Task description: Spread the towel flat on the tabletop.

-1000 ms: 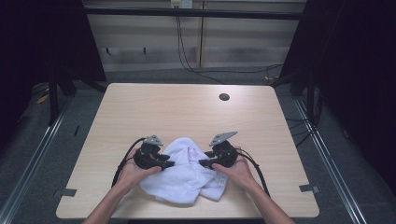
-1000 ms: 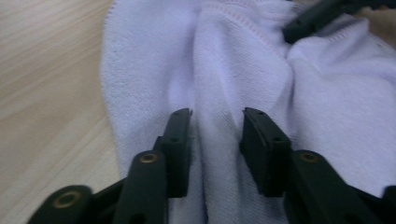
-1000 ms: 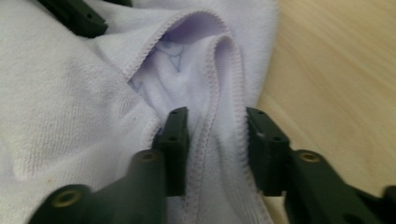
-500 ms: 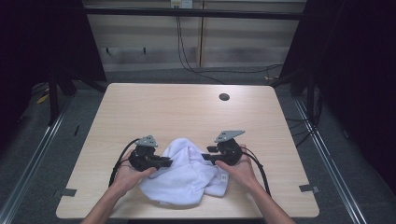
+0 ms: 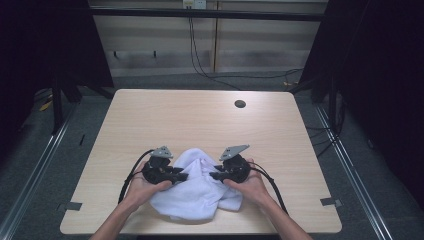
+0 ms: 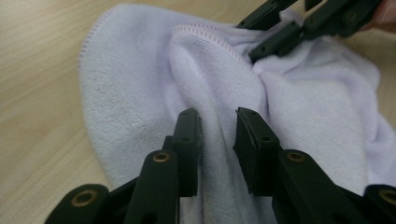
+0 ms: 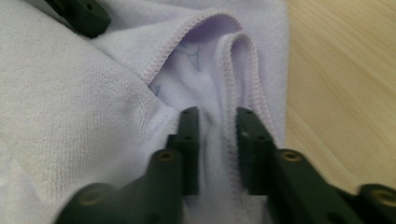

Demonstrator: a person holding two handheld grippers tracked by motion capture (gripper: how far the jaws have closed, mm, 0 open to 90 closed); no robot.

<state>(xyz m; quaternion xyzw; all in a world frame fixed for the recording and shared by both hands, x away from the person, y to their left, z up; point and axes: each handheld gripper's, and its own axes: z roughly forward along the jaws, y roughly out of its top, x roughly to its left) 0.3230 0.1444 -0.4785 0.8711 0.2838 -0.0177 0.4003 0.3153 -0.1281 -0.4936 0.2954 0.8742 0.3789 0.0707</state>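
A crumpled white towel (image 5: pixel 197 192) lies at the near edge of the wooden table (image 5: pixel 200 120); left gripper (image 5: pixel 181 176) and right gripper (image 5: pixel 216 175), jaws just opening and just closing respectively, each pinch a fold.

A light wooden table (image 5: pixel 150 115) stands on grey floor (image 5: pixel 30 165), before a pale panelled wall (image 5: pixel 260 45) with hanging cables (image 5: pixel 197 50).

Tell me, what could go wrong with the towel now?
Each gripper, left gripper and right gripper, has only a thin fold of the white towel between its jaws, so the cloth might slip out when lifted. The towel is bunched up, so extra layers could get pinched. It lies near the table front edge and might slide off.
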